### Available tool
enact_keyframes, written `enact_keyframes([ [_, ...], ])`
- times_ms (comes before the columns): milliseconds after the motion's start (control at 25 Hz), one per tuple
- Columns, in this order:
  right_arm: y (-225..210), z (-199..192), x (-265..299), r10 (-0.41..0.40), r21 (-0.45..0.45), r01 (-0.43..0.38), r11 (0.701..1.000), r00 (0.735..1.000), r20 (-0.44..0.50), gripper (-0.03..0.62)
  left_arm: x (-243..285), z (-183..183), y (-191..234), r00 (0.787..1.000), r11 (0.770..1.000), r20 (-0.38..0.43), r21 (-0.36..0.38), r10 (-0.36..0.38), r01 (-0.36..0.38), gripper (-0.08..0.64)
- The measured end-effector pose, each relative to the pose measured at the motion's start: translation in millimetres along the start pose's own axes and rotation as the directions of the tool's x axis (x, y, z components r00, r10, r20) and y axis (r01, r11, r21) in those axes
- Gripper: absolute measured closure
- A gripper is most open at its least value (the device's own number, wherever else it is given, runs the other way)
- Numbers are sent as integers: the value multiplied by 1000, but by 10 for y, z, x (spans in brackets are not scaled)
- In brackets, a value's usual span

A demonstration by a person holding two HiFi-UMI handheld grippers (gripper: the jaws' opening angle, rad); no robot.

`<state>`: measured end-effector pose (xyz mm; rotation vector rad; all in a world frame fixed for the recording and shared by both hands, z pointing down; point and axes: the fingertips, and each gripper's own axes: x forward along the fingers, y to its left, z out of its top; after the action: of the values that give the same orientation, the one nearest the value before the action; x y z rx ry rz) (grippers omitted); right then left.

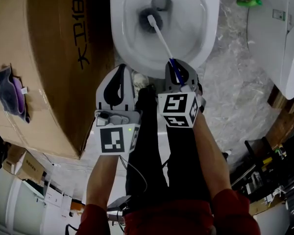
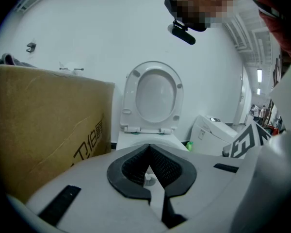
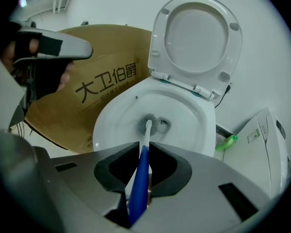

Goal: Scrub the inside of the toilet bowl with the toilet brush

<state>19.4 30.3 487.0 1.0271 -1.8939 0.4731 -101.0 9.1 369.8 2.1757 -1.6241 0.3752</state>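
Observation:
A white toilet bowl (image 1: 132, 53) stands at the top of the head view, its lid (image 3: 199, 33) raised. My right gripper (image 1: 179, 75) is shut on the toilet brush's blue handle (image 3: 141, 176). The white shaft (image 1: 160, 35) slants down into the bowl, and the grey brush head (image 1: 148, 22) rests low in the bowl beside the drain hole (image 3: 163, 125). My left gripper (image 1: 120, 80) hovers just before the bowl's front rim, left of the right one, jaws shut with nothing between them. In the left gripper view the pads (image 2: 136, 166) meet at the tips.
A large cardboard box (image 1: 44, 58) stands close on the bowl's left, a dark cloth (image 1: 10, 92) lying on it. Another white toilet (image 1: 279, 38) sits at the right, a green bottle (image 1: 249, 1) behind it. Crinkled plastic wrap (image 1: 235, 82) covers the floor at the right.

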Motion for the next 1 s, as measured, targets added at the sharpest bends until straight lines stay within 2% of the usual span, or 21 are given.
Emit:
enact_keyframes([
  [240, 65, -330, -212, 20, -3, -20, 1000, 999, -45, 531, 24, -10, -85, 1000, 1000, -2, 23, -19, 19, 549],
  [400, -34, -512, -348, 8, 15, -7, 1000, 997, -80, 531, 50, -30, -144, 1000, 1000, -16, -22, -13, 13, 549],
  [480, -116, -557, -401, -13, 18, 15, 1000, 996, -93, 531, 62, -31, -171, 1000, 1000, -15, -23, -17, 16, 549],
  [600, -269, -600, -437, -59, 7, 60, 998, 993, -104, 531, 71, -45, -206, 999, 1000, -18, 1, -30, 30, 549],
  [800, -484, -576, -367, -111, -4, 111, 994, 989, -99, 531, 77, -32, -218, 1000, 999, -17, -27, -23, 23, 549],
  [1000, -670, -412, -155, -147, -5, 147, 989, 986, -77, 531, 65, -52, -158, 1000, 1000, -21, -24, -14, 14, 549],
])
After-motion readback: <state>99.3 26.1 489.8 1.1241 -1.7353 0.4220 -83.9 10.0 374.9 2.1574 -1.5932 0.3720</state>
